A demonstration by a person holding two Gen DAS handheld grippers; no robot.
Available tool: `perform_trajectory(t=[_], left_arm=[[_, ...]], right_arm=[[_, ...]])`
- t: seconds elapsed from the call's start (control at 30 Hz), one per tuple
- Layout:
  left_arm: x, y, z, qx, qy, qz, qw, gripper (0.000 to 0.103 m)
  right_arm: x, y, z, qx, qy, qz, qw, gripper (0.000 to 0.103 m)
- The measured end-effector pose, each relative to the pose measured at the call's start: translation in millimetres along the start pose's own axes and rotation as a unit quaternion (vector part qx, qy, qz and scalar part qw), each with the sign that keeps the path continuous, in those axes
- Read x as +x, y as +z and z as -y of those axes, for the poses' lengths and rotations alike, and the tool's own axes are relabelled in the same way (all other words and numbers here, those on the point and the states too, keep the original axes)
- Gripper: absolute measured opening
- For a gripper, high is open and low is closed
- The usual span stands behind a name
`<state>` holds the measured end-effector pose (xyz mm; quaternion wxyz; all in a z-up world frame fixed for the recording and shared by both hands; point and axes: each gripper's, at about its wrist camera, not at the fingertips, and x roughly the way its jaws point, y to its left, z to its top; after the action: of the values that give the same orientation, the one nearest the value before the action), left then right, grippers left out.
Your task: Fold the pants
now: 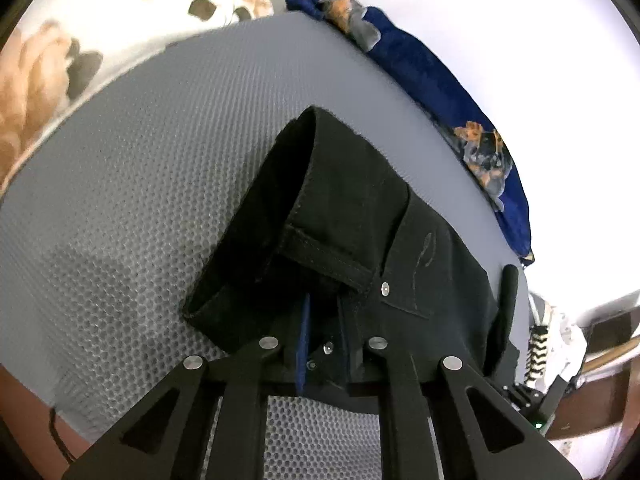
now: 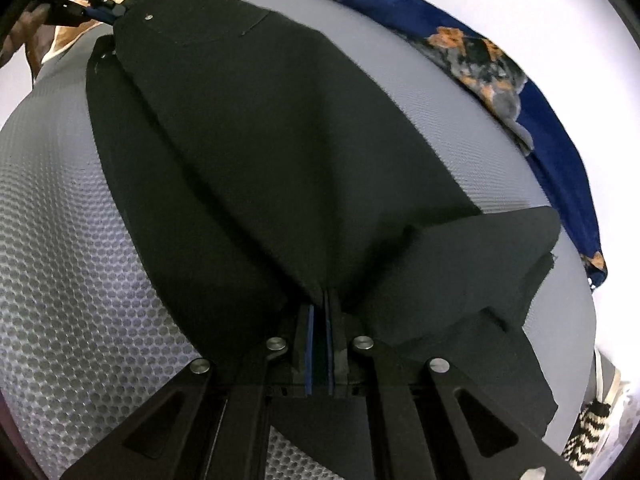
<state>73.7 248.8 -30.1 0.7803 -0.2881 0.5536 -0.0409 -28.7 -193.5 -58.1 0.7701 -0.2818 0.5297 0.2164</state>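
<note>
Black pants (image 1: 360, 200) lie on a grey honeycomb-textured mat (image 1: 140, 200). The left wrist view shows their waistband with a belt loop, a metal rivet and a pocket. My left gripper (image 1: 326, 320) is shut on the waistband, with fabric filling the gap between its blue pads. The right wrist view shows the pants (image 2: 260, 140) stretched and lifted between both grippers. My right gripper (image 2: 322, 304) is shut on a pinched fold of the cloth, and a loose flap hangs to its right. My left gripper (image 2: 114, 10) holds the far waist corner at top left.
A blue cloth with orange and grey flowers (image 1: 420, 72) lies along the mat's far edge (image 2: 540, 112). A beige and white flowered fabric (image 1: 48, 72) lies beyond the mat at the left. A zigzag-patterned black and white item (image 2: 588, 428) sits off the mat's right edge.
</note>
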Motion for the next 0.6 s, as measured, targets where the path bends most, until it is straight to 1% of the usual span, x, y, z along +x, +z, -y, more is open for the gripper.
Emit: perform_trajectory(t=[0.07, 0.13, 0.27, 0.33, 0.43, 0.53, 0.6], left_arm=[[-6.2, -2.2, 4.6, 0.018, 0.016, 0.001, 0.9997, 0.012], [-9.6, -4.8, 5.8, 0.03, 0.022, -0.003, 0.9993, 0.012], [-8.9, -10.2, 0.0, 0.043, 0.04, -0.027, 0.9979, 0.012], [-6.8, -14.1, -2.1, 0.054, 0.057, -0.042, 0.9961, 0.012], [-4.7, -18.9, -0.3, 0.081, 0.083, -0.054, 0.9918, 0.012], [0.5, -21.8, 7.8, 0.116, 0.112, -0.055, 0.9854, 0.012], [6.5, -23.8, 15.2, 0.136, 0.145, -0.052, 0.9786, 0.012]], right_arm=[[-6.6, 1.0, -0.6, 0.004, -0.004, 0.002, 1.0, 0.004], [-14.3, 0.7, -2.7, 0.008, -0.005, 0.004, 1.0, 0.004], [-24.2, -4.9, -12.6, 0.017, 0.005, -0.003, 1.0, 0.004], [-22.5, -10.0, -21.7, 0.012, 0.01, -0.012, 1.0, 0.004], [-16.2, -16.5, -33.6, 0.017, 0.028, -0.028, 0.999, 0.004], [-9.2, -19.8, -42.7, 0.018, 0.037, -0.04, 0.998, 0.004], [-4.3, -19.3, -41.0, 0.027, 0.04, -0.04, 0.998, 0.004]])
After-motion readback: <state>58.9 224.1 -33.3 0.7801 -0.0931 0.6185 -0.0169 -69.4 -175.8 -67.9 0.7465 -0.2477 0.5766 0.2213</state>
